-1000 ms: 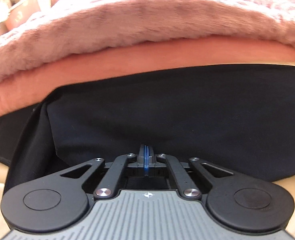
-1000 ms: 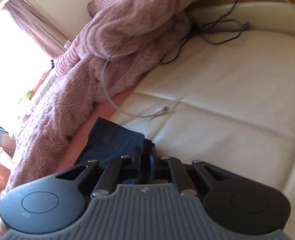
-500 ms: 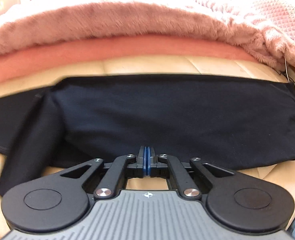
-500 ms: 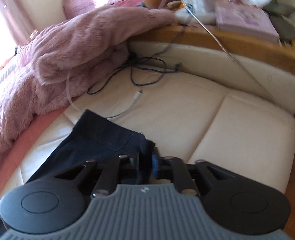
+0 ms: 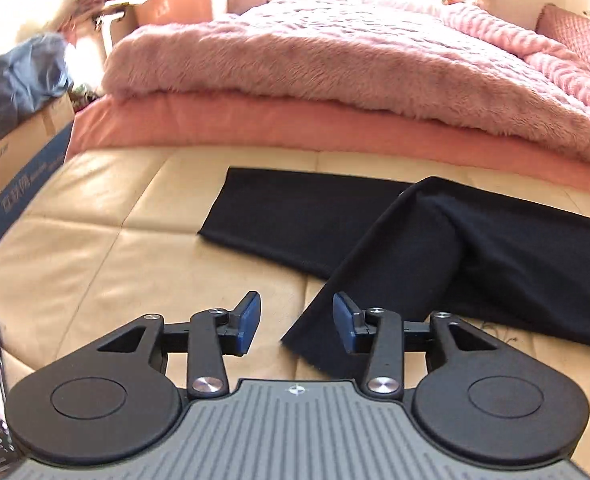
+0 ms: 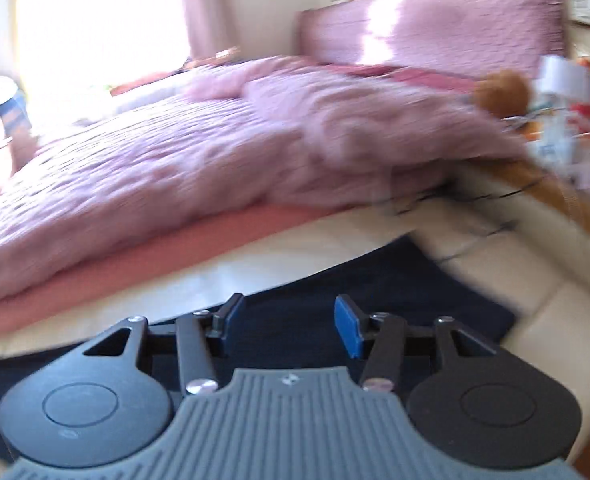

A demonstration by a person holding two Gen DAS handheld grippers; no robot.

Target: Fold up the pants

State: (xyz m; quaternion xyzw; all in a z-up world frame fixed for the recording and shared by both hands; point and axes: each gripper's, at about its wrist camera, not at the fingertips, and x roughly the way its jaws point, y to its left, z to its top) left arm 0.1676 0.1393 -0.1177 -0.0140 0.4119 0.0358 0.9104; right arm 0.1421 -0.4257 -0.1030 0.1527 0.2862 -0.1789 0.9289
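The black pants [image 5: 435, 248] lie folded lengthwise on the cream cushion [image 5: 95, 248], one leg end skewed toward the left gripper [image 5: 297, 322]; its jaws have just been opening and hold nothing; the right gripper [image 6: 283, 322], likewise just opened and empty, hovers over the cloth; the crosswise folds seem left to do; beyond lies a pink blanket [image 5: 335, 64], boxes [image 5: 19, 148] to the left.

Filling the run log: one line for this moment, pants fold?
left gripper: open, just opened, empty | right gripper: open, just opened, empty | pants: released, flat on cushion, legs splayed
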